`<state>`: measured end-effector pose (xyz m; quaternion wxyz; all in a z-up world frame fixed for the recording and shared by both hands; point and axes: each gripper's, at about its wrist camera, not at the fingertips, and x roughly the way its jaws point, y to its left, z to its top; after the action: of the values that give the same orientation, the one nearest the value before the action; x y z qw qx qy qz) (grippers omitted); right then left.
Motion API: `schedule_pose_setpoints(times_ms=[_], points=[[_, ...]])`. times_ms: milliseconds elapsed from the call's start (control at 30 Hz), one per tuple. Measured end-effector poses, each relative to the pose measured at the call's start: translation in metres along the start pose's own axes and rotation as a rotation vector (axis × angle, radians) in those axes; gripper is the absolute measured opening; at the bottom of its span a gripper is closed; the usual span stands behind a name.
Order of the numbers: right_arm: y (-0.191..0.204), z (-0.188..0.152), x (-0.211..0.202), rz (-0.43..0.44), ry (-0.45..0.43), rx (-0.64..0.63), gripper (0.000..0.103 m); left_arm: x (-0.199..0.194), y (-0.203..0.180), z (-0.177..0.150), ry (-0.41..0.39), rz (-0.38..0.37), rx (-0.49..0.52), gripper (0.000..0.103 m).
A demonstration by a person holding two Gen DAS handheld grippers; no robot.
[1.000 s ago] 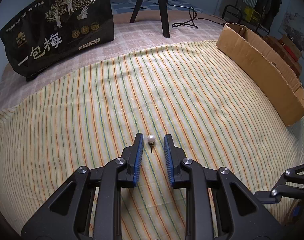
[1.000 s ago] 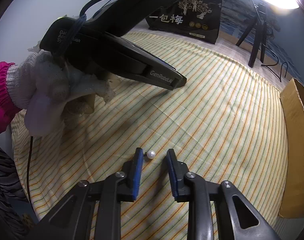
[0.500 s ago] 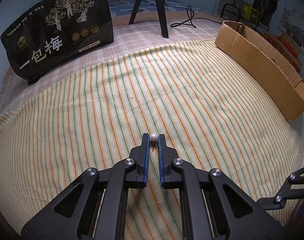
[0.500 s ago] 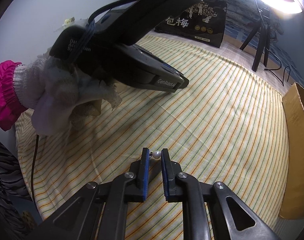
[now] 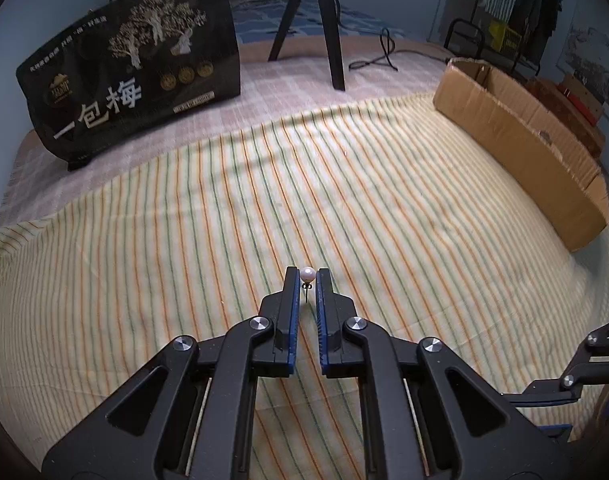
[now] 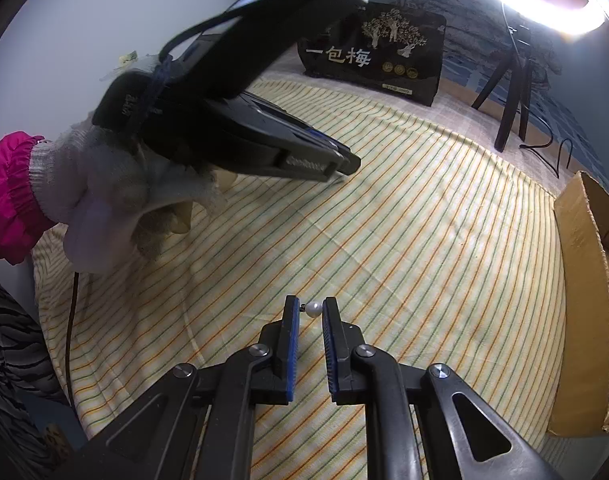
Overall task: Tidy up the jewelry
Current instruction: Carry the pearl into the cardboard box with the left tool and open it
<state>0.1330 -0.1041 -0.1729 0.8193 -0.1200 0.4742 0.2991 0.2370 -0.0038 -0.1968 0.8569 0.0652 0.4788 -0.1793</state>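
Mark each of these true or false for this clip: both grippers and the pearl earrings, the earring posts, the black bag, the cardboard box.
1. The left gripper is shut on a pearl stud earring. True.
2. The right gripper is wide open with nothing between its fingers. False: it is closed on a second pearl earring.
3. In the left wrist view the earring's post points down toward the striped cloth. True.
4. The black bag with gold trees lies flat on the striped cloth. False: it stands upright beyond the cloth's far edge.
5. A cardboard box sits at the cloth's right side. True.
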Motion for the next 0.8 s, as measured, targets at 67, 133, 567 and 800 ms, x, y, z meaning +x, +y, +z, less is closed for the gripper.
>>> schedule_pose_setpoints(times_ms=[67, 133, 567, 800], points=[[-0.003, 0.001, -0.004, -0.003, -0.008, 0.009, 0.009, -0.006, 0.006, 0.004, -0.015, -0.002, -0.022, 0.006], [-0.005, 0.002, -0.008, -0.006, -0.017, 0.016, 0.009, -0.012, 0.011, 0.007, -0.03, 0.001, -0.043, 0.006], [-0.054, 0.013, -0.048, -0.079, -0.109, 0.123, 0.009, -0.046, 0.001, 0.034, -0.128, -0.027, -0.042, 0.006], [-0.107, 0.017, -0.076, -0.158, -0.163, 0.239, 0.009, -0.05, -0.032, 0.052, -0.163, -0.061, 0.001, 0.006]])
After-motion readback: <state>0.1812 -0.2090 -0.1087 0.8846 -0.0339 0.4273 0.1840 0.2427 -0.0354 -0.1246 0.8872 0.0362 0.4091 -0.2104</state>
